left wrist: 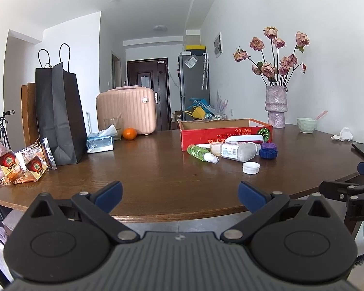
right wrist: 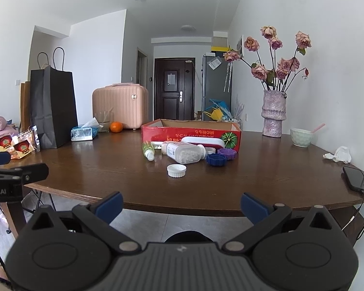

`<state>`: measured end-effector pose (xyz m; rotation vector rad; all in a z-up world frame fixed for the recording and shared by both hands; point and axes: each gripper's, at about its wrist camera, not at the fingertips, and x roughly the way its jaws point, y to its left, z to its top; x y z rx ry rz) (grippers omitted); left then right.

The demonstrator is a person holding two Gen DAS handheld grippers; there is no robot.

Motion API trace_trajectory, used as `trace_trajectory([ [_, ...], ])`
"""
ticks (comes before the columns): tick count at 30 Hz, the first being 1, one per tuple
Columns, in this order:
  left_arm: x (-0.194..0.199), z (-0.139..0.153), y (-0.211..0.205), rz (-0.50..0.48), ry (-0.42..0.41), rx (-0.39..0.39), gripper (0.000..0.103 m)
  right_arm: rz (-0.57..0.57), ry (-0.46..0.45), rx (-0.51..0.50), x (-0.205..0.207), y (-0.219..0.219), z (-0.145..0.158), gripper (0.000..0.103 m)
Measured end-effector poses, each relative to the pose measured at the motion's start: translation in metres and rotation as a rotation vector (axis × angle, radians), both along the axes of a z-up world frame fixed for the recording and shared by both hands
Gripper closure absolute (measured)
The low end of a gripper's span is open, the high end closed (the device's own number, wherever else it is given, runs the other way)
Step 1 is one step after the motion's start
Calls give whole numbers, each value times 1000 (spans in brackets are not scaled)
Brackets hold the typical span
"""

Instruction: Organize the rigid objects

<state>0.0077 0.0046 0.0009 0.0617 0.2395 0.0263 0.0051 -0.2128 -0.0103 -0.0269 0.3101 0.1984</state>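
A red cardboard box [left wrist: 225, 132] [right wrist: 191, 131] stands open-topped on the brown table [left wrist: 145, 169] [right wrist: 267, 169]. In front of it lie a green spray bottle [left wrist: 201, 153] [right wrist: 148, 149], a clear jar of white pellets [left wrist: 237, 150] [right wrist: 183, 153] on its side, a white ribbed lid [left wrist: 251, 168] [right wrist: 176, 170], a blue lid [left wrist: 268, 153] [right wrist: 215, 158], a purple lid [left wrist: 269, 146] [right wrist: 227, 153] and a white-and-red case [left wrist: 245, 138] [right wrist: 203, 141]. My left gripper [left wrist: 179, 195] hangs open over the near table edge. My right gripper [right wrist: 180, 205] is open too, short of the edge. Both are empty.
A black paper bag [left wrist: 60, 111] [right wrist: 52, 109], snack packets [left wrist: 24, 167], a tissue pack [left wrist: 100, 141], an orange [left wrist: 129, 133] and a pink case [left wrist: 127, 111] fill the left and back. A vase of roses [left wrist: 276, 106] [right wrist: 274, 114], a bowl [right wrist: 301, 137] and a phone [right wrist: 356, 178] sit right.
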Motion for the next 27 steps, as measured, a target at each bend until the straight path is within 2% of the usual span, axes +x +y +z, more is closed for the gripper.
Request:
trace_trajectory([
  [27,1,0,-3,-8,-1,10,0,22,-19,-26,-3,5,2,0],
])
